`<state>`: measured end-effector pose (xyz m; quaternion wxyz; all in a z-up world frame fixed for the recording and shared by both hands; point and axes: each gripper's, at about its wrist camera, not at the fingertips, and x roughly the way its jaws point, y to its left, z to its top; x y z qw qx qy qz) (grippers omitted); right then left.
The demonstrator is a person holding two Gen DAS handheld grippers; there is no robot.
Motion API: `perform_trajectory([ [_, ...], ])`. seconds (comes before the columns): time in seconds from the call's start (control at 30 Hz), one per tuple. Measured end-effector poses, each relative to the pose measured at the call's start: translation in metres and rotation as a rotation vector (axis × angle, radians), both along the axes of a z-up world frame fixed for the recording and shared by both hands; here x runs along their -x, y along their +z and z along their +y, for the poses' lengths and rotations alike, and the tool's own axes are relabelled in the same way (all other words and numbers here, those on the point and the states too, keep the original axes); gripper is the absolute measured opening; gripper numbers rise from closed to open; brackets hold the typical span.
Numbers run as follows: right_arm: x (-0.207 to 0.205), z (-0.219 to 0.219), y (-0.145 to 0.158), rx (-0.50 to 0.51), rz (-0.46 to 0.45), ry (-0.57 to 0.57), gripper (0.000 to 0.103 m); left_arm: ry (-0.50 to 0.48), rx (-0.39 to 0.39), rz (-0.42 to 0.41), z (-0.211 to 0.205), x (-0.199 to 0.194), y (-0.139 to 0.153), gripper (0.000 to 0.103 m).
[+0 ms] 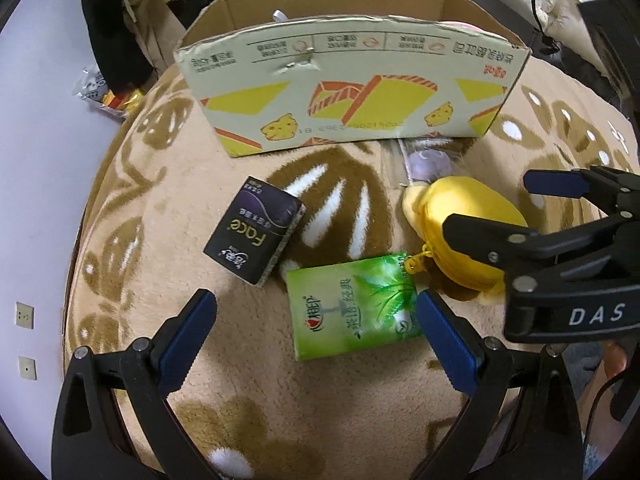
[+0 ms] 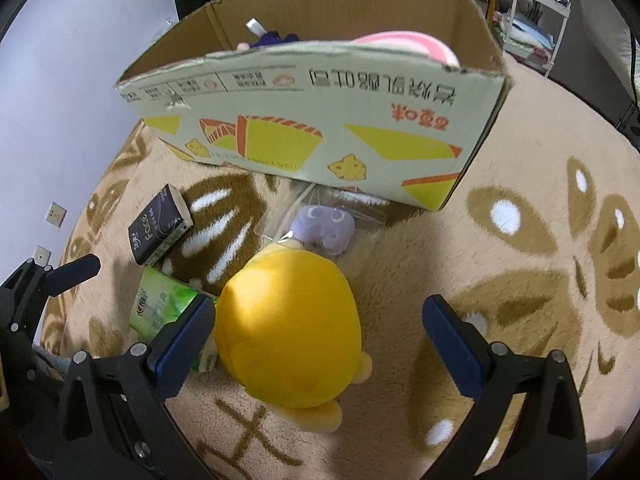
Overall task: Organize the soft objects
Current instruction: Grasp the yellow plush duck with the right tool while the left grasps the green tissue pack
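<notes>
Both grippers poised over soft items beside the box

The right gripper (image 2: 318, 334) is held wide open around the yellow plush (image 2: 288, 328), apparently for a grasp. The left gripper (image 1: 314, 326) is spread, empty, over the green tissue pack (image 1: 352, 306). The cardboard box (image 2: 320, 120) stands just behind; pink and purple items, partly hidden, seem already placed inside.

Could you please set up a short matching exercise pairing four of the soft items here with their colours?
Things:
1. plush toy
2. tissue pack nearest the left claw
3. tissue pack marked Face
4. small bagged plush

Colours:
A. green
B. purple
C. yellow
D. black

Pairs: 1-C, 2-A, 3-D, 4-B
</notes>
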<state>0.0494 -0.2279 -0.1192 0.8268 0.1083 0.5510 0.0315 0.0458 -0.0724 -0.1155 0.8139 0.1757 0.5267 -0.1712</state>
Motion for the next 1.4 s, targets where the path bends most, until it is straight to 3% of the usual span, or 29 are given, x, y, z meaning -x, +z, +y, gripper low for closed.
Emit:
perform_trajectory([
  [0.37,-0.005,0.011,-0.009,-0.043,0.035,0.029,0.103,-0.008,0.038,0.081,-0.002,-0.007,-0.011,0.099],
  [0.63,-0.009,0.011,-0.021,-0.054,0.072,0.014,0.103,-0.018,0.023,0.12,-0.007,-0.01,-0.022,0.099],
  [1.0,-0.011,0.02,-0.026,-0.025,0.096,0.038,0.103,0.003,0.026,0.154,-0.003,-0.016,-0.029,0.098],
  [1.2,-0.011,0.016,-0.032,-0.04,0.133,0.014,0.103,0.002,0.055,0.177,0.0,-0.02,-0.031,0.079],
  [1.4,-0.01,0.014,-0.032,-0.088,0.137,0.022,0.09,0.006,0.062,0.175,0.001,-0.019,-0.03,0.077],
])
